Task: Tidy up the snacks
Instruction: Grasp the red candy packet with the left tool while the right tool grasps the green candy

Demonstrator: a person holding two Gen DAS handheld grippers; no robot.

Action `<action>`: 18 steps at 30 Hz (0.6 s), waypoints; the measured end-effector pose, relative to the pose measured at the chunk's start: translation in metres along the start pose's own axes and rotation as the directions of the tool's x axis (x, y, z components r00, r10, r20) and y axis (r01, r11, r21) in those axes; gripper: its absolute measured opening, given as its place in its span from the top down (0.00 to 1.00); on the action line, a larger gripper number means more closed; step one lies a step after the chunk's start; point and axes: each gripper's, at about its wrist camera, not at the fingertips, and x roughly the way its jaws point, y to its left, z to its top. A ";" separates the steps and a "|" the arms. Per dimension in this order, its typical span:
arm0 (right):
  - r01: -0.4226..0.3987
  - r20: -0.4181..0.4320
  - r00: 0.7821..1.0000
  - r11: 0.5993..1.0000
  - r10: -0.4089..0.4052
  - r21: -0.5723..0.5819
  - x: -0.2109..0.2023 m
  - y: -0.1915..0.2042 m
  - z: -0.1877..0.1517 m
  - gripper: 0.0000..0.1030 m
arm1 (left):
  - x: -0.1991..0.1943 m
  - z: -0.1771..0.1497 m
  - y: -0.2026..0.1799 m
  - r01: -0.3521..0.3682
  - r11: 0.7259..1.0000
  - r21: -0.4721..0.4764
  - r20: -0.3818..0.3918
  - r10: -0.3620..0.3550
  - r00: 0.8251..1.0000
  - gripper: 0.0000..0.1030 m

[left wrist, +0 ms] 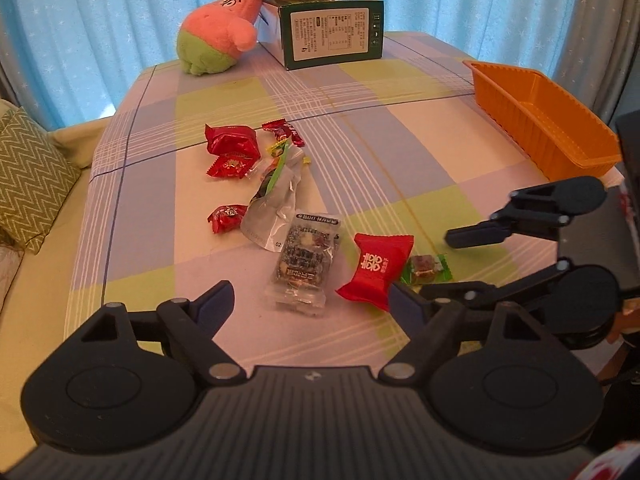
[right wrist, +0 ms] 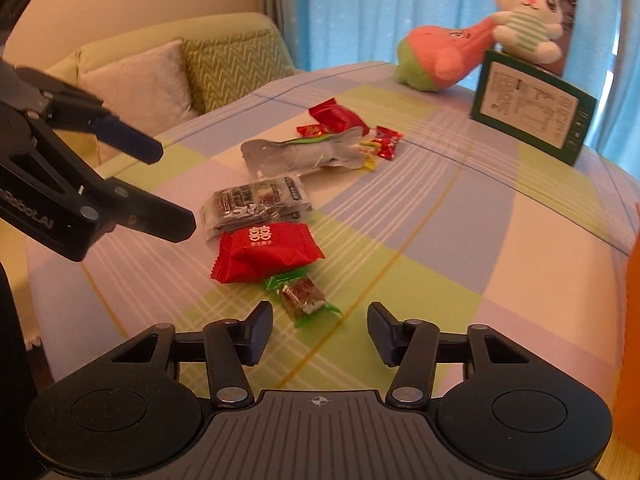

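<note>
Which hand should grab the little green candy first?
Probably right. The right gripper is open with the green candy just ahead of its fingertips, while the left gripper faces the clear packet.

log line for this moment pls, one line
stage: reaching for snacks | left tool: open, empty | right tool: open, empty, near green-wrapped candy | orange tray: empty

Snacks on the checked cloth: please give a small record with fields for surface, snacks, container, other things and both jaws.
surface: checked cloth
snacks: loose wrapped pieces, among them a red packet beside a green-wrapped sweet
container: orange tray, no snack seen in it
other things: green box, pink plush
left gripper: jaws open, holding nothing
right gripper: jaws open, holding nothing
</note>
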 end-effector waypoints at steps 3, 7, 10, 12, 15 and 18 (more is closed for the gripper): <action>-0.018 0.017 1.000 1.000 0.018 -0.007 0.006 0.000 0.004 0.62 | 0.004 0.000 0.001 0.011 1.000 0.006 -0.002 -0.011 1.000 0.21; -0.025 0.016 1.000 1.000 0.025 -0.012 0.005 0.003 0.003 0.79 | 0.008 0.000 -0.002 0.037 0.999 0.026 -0.005 -0.036 0.999 0.26; -0.003 0.008 1.000 0.999 0.002 0.033 -0.001 -0.001 0.001 0.79 | 0.013 0.002 -0.011 0.062 0.997 0.055 -0.008 -0.061 0.998 0.32; 0.032 0.009 0.999 0.997 -0.033 0.076 -0.011 -0.005 -0.003 0.80 | 0.016 0.003 -0.018 0.077 0.994 0.079 -0.011 -0.077 0.997 0.33; 0.089 0.014 0.996 0.987 -0.092 0.133 -0.025 -0.015 -0.008 0.80 | 0.024 0.007 -0.030 0.099 0.989 0.113 -0.010 -0.099 0.995 0.41; 0.131 0.003 0.991 0.973 -0.133 0.191 -0.035 -0.025 -0.014 0.80 | 0.033 0.011 -0.039 0.101 0.985 0.141 -0.016 -0.100 0.995 0.48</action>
